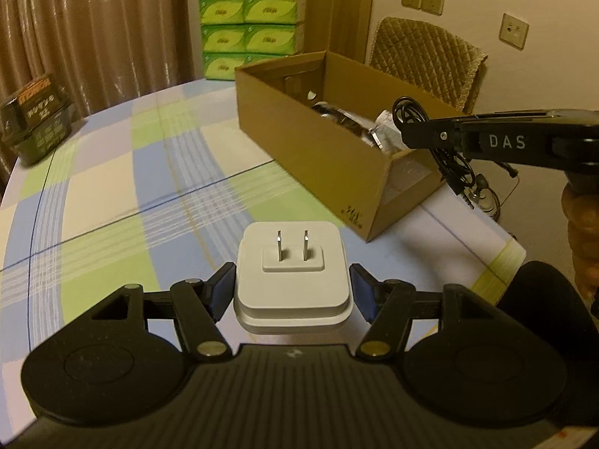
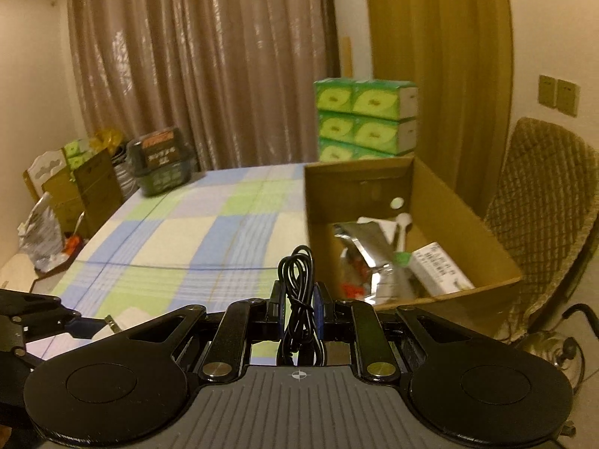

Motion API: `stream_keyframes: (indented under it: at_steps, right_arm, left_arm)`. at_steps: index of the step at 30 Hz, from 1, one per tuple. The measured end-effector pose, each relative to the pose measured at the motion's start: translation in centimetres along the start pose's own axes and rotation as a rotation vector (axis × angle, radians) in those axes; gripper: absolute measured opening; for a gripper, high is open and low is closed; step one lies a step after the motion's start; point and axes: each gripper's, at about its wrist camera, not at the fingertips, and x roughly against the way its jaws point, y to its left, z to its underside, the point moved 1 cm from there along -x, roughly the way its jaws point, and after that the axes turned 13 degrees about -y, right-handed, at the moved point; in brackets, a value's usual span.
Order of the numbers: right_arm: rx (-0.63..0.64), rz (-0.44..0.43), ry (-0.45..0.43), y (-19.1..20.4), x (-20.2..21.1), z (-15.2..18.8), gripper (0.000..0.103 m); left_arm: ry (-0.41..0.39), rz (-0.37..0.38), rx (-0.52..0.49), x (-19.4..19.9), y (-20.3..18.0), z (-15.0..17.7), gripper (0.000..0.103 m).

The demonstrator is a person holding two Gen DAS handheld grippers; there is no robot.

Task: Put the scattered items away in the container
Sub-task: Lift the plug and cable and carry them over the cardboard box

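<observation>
A white plug adapter [image 1: 292,275] with two metal prongs sits between the fingers of my left gripper [image 1: 292,284], which closes on its sides just above the checked tablecloth. My right gripper [image 2: 298,307] is shut on a coiled black cable [image 2: 297,299] near the front edge of the cardboard box [image 2: 318,202]. In the left wrist view the right gripper [image 1: 415,131] holds the cable [image 1: 455,164] over the box's near right corner. The box [image 1: 310,142] holds a silver foil pouch [image 2: 365,254], a white carton [image 2: 441,269] and a white spoon-like item [image 2: 402,222].
Green tissue packs [image 1: 251,33] are stacked at the table's far edge. A dark green basket [image 1: 35,119] stands at the far left. A quilted chair [image 1: 426,56] stands behind the box. Boxes and bags [image 2: 67,194] stand left of the table.
</observation>
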Motion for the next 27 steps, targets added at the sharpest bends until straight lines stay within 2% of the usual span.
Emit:
stream_keyframes:
  at_steps: [13, 27]
  right_arm:
    - [-0.018, 0.074, -0.03, -4.1, 0.9, -1.3, 0.012]
    - [-0.007, 0.111, -0.049, -7.1, 0.6, -2.3, 0.012]
  left_arm:
    - [-0.039, 0.054, -0.025, -1.0, -2.7, -3.0, 0.06]
    - [-0.073, 0.113, -0.033, -3.2, -5.7, -6.5, 0.06]
